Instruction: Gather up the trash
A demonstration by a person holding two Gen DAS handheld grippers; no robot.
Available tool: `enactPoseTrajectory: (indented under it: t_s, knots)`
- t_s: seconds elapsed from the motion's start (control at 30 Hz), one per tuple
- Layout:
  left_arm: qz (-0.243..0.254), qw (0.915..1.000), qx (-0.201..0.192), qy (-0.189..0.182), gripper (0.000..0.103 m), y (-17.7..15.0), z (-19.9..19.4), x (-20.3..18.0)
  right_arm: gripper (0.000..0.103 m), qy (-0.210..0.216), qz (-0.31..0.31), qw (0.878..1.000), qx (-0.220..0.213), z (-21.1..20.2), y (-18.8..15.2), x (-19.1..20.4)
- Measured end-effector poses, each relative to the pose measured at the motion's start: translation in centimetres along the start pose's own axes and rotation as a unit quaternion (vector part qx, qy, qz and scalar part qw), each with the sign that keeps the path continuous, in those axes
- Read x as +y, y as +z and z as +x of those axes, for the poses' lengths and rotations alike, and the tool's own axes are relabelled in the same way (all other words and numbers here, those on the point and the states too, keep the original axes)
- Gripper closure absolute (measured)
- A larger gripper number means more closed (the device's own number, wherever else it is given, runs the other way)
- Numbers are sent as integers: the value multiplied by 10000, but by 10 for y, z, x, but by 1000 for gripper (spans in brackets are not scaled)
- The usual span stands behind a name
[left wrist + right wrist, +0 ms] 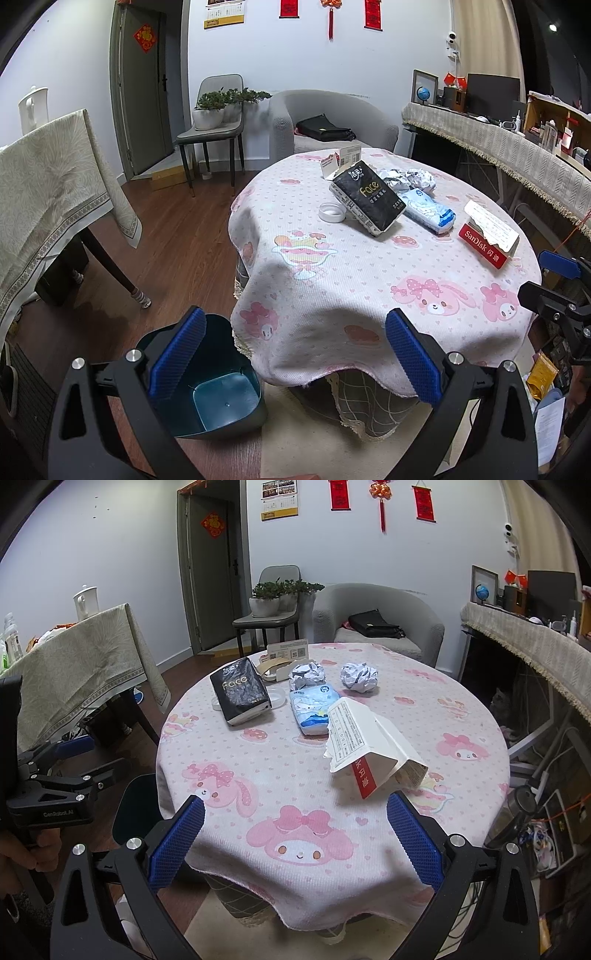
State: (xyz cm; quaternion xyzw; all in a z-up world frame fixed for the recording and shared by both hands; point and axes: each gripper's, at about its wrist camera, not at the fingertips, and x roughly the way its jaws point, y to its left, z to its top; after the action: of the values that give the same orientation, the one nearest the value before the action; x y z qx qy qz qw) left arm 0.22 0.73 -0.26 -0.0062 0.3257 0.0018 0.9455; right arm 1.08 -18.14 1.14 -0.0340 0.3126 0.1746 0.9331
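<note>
right gripper point(295, 834) spread, torn box point(369, 746) ahead

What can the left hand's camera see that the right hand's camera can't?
Only the left wrist view looks down into the open bin on the floor beside the table, and it shows the red front of the torn box.

Only the right wrist view shows the two paper balls clearly apart, plus a hand gripping the other tool.

Both show the pink tablecloth, the black tissue pack, the blue tissue pack, and open blue grippers.
</note>
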Motion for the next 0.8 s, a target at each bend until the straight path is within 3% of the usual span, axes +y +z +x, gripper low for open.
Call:
enactPoseTrajectory:
  t_s: [0.8]
  knots:
    - [-2,10000,7,-11,3,0,0,-1,3,-12,17,10000,-1,3,-2,-1]
